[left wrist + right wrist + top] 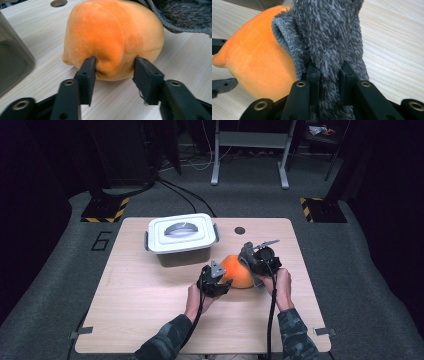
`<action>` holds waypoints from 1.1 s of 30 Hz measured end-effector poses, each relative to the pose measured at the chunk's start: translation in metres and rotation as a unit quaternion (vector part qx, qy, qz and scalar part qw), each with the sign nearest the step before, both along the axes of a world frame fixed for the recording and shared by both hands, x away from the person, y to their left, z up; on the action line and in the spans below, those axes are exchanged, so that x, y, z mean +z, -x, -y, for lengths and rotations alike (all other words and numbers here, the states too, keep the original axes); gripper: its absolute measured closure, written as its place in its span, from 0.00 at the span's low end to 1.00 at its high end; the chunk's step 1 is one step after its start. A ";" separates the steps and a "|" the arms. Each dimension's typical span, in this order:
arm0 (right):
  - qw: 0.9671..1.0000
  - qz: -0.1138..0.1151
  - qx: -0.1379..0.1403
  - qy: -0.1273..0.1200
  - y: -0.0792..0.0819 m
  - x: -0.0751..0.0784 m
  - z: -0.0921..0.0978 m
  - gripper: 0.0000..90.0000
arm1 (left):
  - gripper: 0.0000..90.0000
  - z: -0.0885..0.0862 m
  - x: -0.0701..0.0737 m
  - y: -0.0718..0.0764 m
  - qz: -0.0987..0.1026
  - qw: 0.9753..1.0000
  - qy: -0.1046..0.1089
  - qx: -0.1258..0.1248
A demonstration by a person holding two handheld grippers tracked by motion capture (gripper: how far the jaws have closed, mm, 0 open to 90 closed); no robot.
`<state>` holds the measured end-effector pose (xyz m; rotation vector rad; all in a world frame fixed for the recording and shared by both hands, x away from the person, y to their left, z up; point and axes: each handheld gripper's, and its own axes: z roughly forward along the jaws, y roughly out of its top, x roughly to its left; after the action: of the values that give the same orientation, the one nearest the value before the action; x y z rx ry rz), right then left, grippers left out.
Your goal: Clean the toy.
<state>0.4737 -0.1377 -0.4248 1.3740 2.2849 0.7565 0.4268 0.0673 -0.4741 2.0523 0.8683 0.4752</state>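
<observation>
orange plush toy sits between the released left claw while the right claw clamps the grey cloth over it; wiping it likely comes next.

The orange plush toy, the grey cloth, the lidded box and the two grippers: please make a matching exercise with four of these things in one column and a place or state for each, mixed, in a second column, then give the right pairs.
Things:
1. orange plush toy
2. grey fluffy cloth
3. lidded box
4. left gripper

Places or states:
A. pinched between the right gripper's jaws
B. stands shut at the far side of the table
C. jaws apart, set on either side of a fold of the toy
D. lies on the table between the two grippers

Pairs: 1-D, 2-A, 3-B, 4-C
</observation>
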 end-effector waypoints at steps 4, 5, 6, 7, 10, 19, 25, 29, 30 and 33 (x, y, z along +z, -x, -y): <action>1.000 0.004 -0.003 -0.006 0.000 -0.001 0.001 0.82 | 0.80 0.001 -0.001 -0.002 0.001 1.000 -0.002 -0.002; 1.000 0.004 -0.004 -0.009 0.000 -0.001 0.002 0.82 | 0.83 0.001 -0.001 -0.002 0.002 1.000 0.001 -0.003; 1.000 0.004 -0.006 -0.012 0.000 -0.001 0.002 0.82 | 0.85 0.001 0.000 -0.002 0.002 1.000 0.001 -0.004; 1.000 0.007 -0.008 -0.014 0.001 0.000 0.003 0.83 | 0.87 0.001 0.000 -0.002 0.000 1.000 0.006 -0.004; 1.000 0.016 -0.013 -0.022 0.003 0.004 0.007 0.83 | 0.89 -0.001 0.006 -0.001 0.000 1.000 0.015 -0.011; 0.999 0.037 0.007 -0.030 0.014 0.027 -0.001 0.83 | 0.90 0.001 0.020 0.004 -0.004 0.999 0.037 -0.021; 0.998 0.046 0.041 -0.029 0.018 0.035 -0.020 0.82 | 0.90 0.006 0.021 0.005 -0.006 0.999 0.036 -0.025; 0.998 0.040 0.040 -0.015 0.015 0.028 -0.026 0.82 | 0.89 0.006 0.019 0.003 -0.014 0.999 0.035 -0.025; 0.998 0.038 0.037 -0.015 0.015 0.027 -0.026 0.82 | 0.89 0.006 0.018 0.003 -0.014 0.999 0.039 -0.024; 0.999 0.039 0.033 -0.010 0.013 0.026 -0.024 0.82 | 0.89 0.006 0.018 0.003 -0.014 0.999 0.039 -0.023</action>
<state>0.4604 -0.1139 -0.3989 1.2610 2.2779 0.8399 0.4242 0.0616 -0.4565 2.0072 0.8412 0.3809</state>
